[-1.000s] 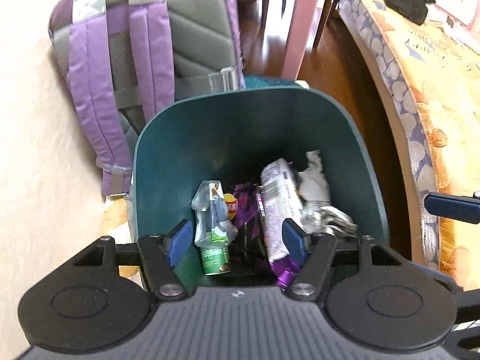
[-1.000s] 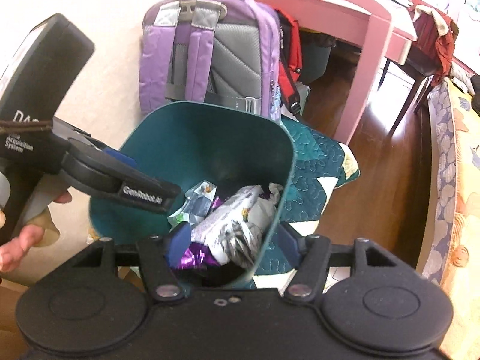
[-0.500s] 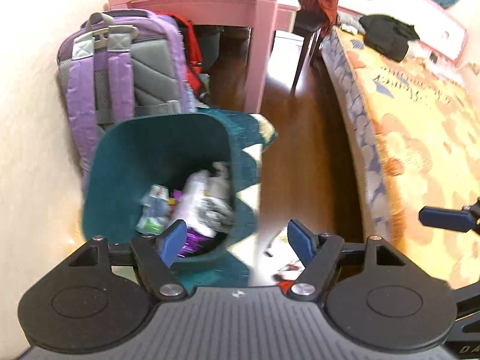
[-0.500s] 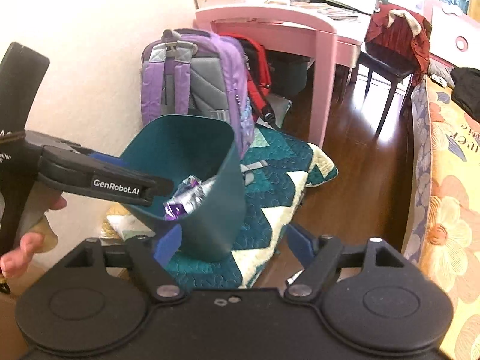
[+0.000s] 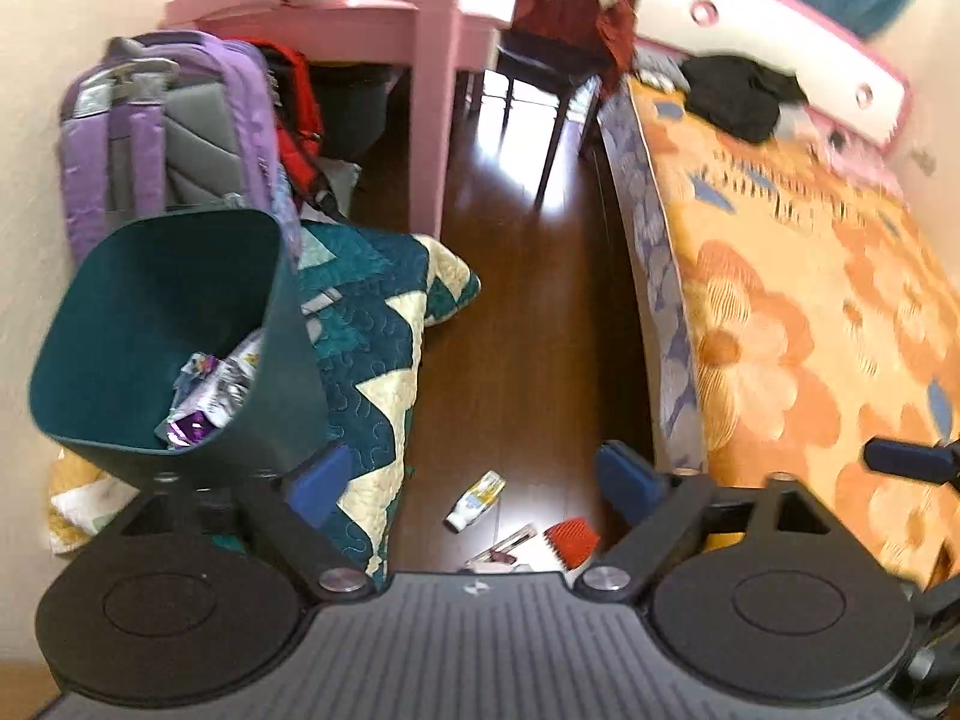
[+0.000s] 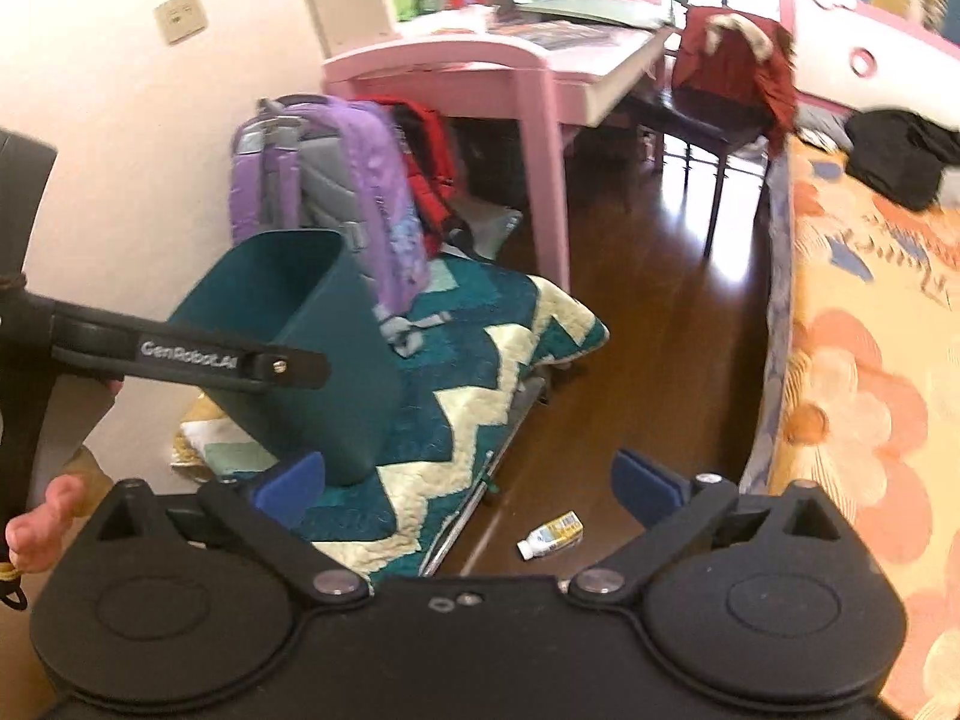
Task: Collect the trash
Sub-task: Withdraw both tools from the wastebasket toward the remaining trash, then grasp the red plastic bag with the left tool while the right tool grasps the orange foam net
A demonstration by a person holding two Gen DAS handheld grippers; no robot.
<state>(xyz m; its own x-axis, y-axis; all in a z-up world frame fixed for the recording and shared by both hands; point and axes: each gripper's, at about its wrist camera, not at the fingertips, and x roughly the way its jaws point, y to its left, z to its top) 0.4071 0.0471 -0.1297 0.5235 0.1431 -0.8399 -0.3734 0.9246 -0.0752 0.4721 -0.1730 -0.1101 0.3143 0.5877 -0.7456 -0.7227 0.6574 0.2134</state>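
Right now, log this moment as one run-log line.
left tongs: open, empty | right tongs: open, empty | bin: wrappers inside | small bottle: on floor, not collected

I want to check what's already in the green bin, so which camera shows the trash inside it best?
The left wrist view: it looks down into the open mouth of the green bin, so the crumpled wrappers show at the bottom. The right wrist view catches the bin mostly from outside, partly crossed by the left gripper's finger, and none of its contents show.
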